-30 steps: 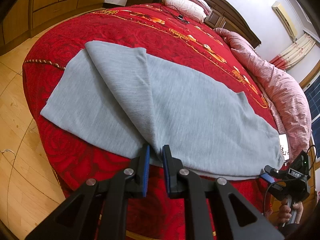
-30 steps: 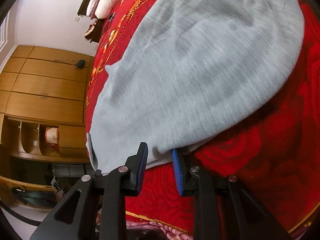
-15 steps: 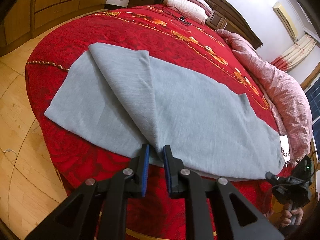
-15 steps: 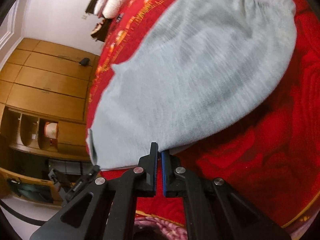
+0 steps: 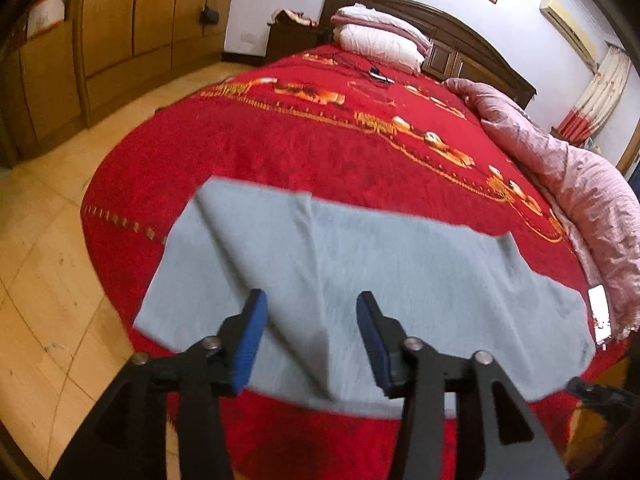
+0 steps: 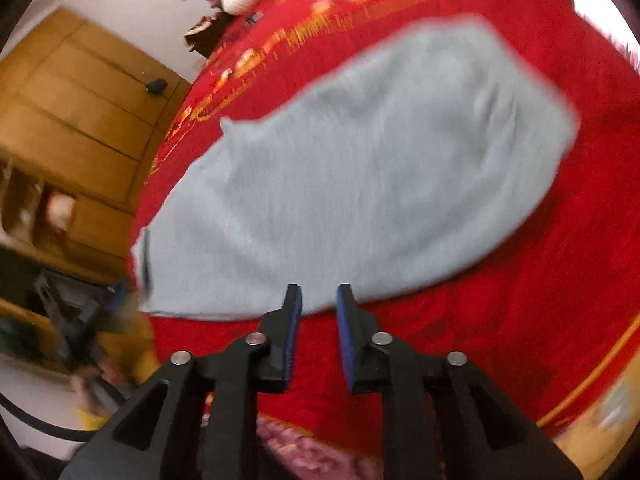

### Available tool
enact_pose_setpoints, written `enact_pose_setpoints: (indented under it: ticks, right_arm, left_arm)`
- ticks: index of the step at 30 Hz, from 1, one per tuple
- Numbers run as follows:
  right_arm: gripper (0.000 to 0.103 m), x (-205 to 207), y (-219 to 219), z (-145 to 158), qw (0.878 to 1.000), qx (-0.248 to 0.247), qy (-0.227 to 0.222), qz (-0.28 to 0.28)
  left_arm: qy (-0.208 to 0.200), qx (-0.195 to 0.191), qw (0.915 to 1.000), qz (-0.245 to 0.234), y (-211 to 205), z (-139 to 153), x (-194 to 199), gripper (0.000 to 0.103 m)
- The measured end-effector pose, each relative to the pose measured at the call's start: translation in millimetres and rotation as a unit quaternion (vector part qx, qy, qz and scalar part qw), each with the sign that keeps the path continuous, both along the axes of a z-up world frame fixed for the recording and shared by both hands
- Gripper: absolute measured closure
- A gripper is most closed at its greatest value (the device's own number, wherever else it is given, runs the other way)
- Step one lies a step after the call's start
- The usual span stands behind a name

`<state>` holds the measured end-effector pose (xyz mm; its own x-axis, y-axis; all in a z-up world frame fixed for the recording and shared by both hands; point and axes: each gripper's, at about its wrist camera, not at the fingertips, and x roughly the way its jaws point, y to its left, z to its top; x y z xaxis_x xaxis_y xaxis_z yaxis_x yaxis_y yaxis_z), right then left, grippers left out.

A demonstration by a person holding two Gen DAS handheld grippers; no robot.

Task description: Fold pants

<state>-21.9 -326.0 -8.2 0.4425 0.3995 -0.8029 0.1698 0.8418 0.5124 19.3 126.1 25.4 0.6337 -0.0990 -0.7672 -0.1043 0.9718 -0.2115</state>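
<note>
Lying across the lower middle of the left wrist view, the pants are spread on the red bed, one leg folded over the other, with a ridge running down toward the near edge. Both tools are released and hold nothing. The left gripper hangs over that ridge, jaws wide apart and clear of the cloth. The right gripper sits at the bottom centre of its view, jaws parted more narrowly, just short of the hem; that view is blurred, so whether a pad brushes the cloth is hard to say.

The next fold probably goes best if each tool pinches both layers together at the near edge, well apart from one another, and both lift evenly so the cloth does not skew. Both tools point forward across the bed, tilted downward.
</note>
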Motion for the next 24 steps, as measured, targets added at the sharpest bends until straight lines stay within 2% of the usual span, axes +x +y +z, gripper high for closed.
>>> enact_pose_setpoints:
  ticks: [3, 11, 13, 14, 15, 17, 20, 24]
  right_arm:
    - [0.077, 5, 0, 10, 0.997, -0.069, -0.019, 0.000]
    - [0.077, 22, -8, -7, 0.989, -0.146, -0.012, -0.012]
    - [0.077, 24, -9, -12, 0.989, -0.145, -0.009, -0.011]
    - [0.077, 22, -10, -14, 0.989, -0.144, -0.009, -0.010]
    - [0.077, 22, -10, -15, 0.989, -0.145, -0.011, -0.009]
    - [0.077, 22, -10, -15, 0.989, -0.147, -0.014, -0.006]
    - [0.077, 22, -11, -16, 0.989, -0.144, -0.015, -0.006]
    - [0.077, 21, -11, -18, 0.990, -0.143, -0.016, -0.008]
  left_arm:
    - [-0.004, 0.014, 0.9999, 0.000, -10, -3, 23, 0.052]
    - [0.013, 0.115, 0.9930, 0.026, -26, -30, 76, 0.053]
    - [0.022, 0.126, 0.9913, 0.032, -24, -38, 80, 0.070]
    - [0.023, 0.124, 0.9914, 0.035, -21, -40, 80, 0.093]
    - [0.022, 0.112, 0.9927, 0.038, -15, -41, 78, 0.096]
    - [0.008, 0.081, 0.9955, 0.048, -1, -35, 68, 0.099]
    - [-0.019, 0.077, 0.9943, 0.071, 21, -20, 44, 0.100]
    - [-0.031, 0.068, 0.9916, 0.105, 50, -9, 17, 0.100]
